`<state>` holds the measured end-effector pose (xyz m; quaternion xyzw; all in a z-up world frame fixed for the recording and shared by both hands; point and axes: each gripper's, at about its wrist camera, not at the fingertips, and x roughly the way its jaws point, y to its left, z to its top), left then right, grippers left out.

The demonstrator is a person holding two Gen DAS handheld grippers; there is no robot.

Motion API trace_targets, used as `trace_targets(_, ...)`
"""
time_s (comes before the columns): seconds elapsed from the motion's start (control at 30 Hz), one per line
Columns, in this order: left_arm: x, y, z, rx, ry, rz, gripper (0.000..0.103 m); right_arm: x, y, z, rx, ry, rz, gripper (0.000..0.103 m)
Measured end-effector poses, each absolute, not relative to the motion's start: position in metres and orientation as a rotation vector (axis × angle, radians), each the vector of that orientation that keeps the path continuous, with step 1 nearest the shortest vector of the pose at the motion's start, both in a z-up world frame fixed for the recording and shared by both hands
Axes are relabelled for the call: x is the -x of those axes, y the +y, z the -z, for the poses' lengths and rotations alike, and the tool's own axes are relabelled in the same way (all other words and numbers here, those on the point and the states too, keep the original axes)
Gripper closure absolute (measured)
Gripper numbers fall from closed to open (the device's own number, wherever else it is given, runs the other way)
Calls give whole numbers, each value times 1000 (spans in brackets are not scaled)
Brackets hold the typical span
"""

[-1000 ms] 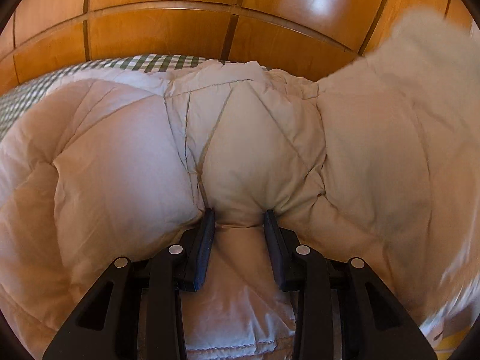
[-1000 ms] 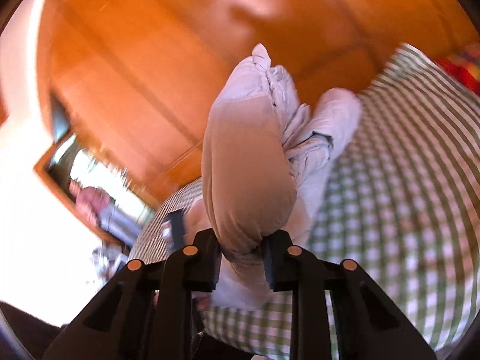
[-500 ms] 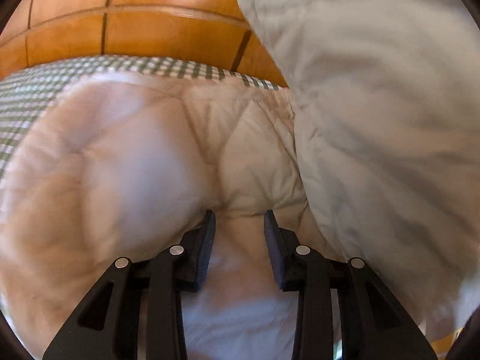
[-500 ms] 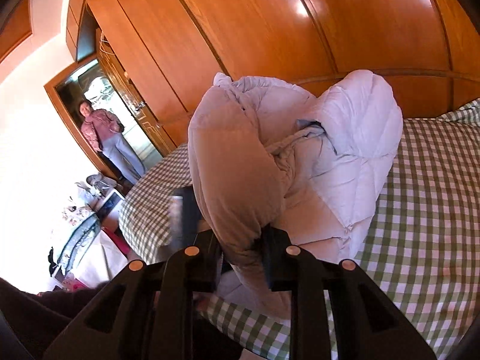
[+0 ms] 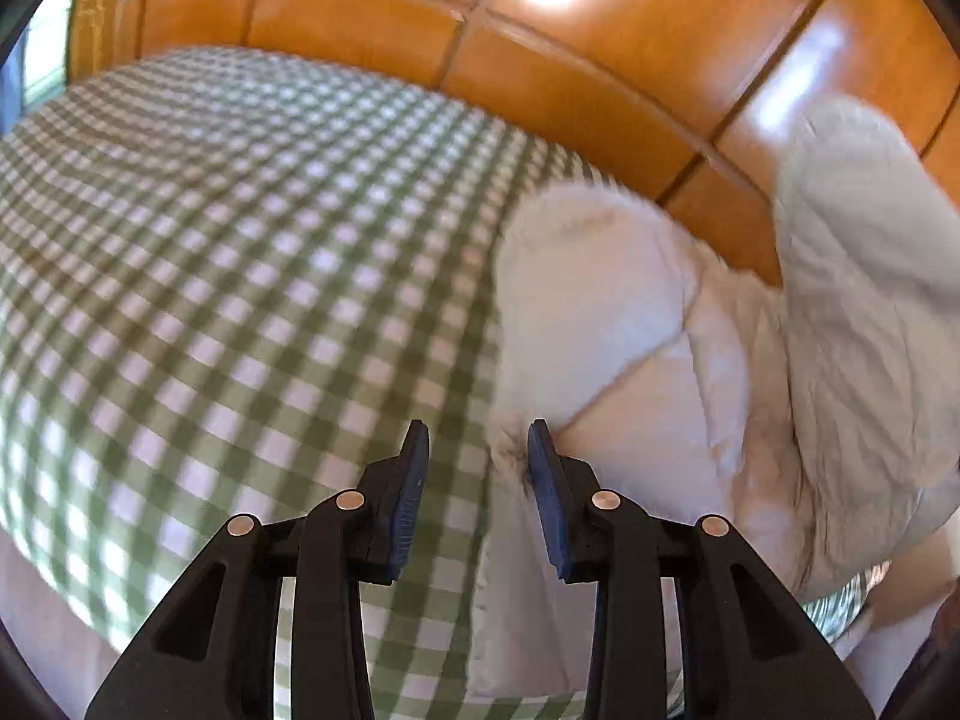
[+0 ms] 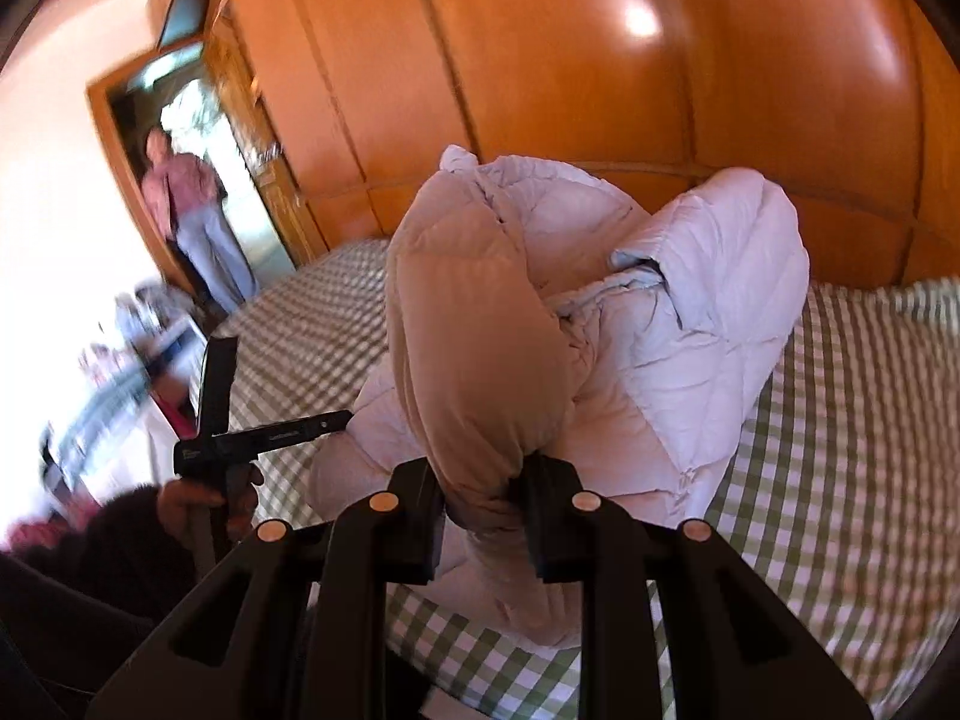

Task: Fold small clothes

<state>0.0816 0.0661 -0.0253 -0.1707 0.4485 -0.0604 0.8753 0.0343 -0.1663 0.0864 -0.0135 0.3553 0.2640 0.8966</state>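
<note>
Left gripper (image 5: pixel 478 456): jaws apart, nothing between them. It hangs over the green check bedspread (image 5: pixel 240 300), with the edge of the padded jacket (image 5: pixel 600 312) just beside its right fingertip, touching or nearly so; motion blur makes it hard to say which.

Jacket sits on the right part of the bed in the left wrist view, bunched rather than flat, one section lifted.

Right gripper (image 6: pixel 483 480): clamped on a thick roll of the jacket (image 6: pixel 480 372), tan lining facing out, the rest slumped on the bedspread (image 6: pixel 840 420) beneath.

Risks, as I read it:
- Puffy, slick shell. The roll is fat, so the jaws pinch only its outer layers; a quick swing could let it slip out.
- Only one gripper holds cloth. With the free side unpinned, the fold would likely land skewed or spring back open.
- Left gripper reaching in blind could grab bedspread along with the jacket.

Around: wood-panel wall (image 6: pixel 660 120) behind the bed, person in the doorway (image 6: pixel 186 210) far left, well apart. Nothing blocks the fold except the jacket's own bulk.
</note>
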Motion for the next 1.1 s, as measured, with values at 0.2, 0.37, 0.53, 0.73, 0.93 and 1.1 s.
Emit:
trace_targets(0.2,-83,50,32,372,955,188,70,-26,-80,-61,397,756,-587,83)
trace_targets(0.37,-83,56,35,386,954,195,70,-18,-27,-13,637,757,-643,83)
trace_targets(0.53,-88,69,36,391,958,155,70,-15,-10,36,768,743,-616,83)
trace_targets(0.73,-64,108,-7,474,841,119,70,-9,-25,28,669,690,-631,75)
trace_targets(0.93,-57,87,-60,478,768,311,70,14,-27,12,513,600,-681,42)
trace_targets(1.1,-79,30,-70,432,861,471,53,23,-44,-1,423,562,-705,30)
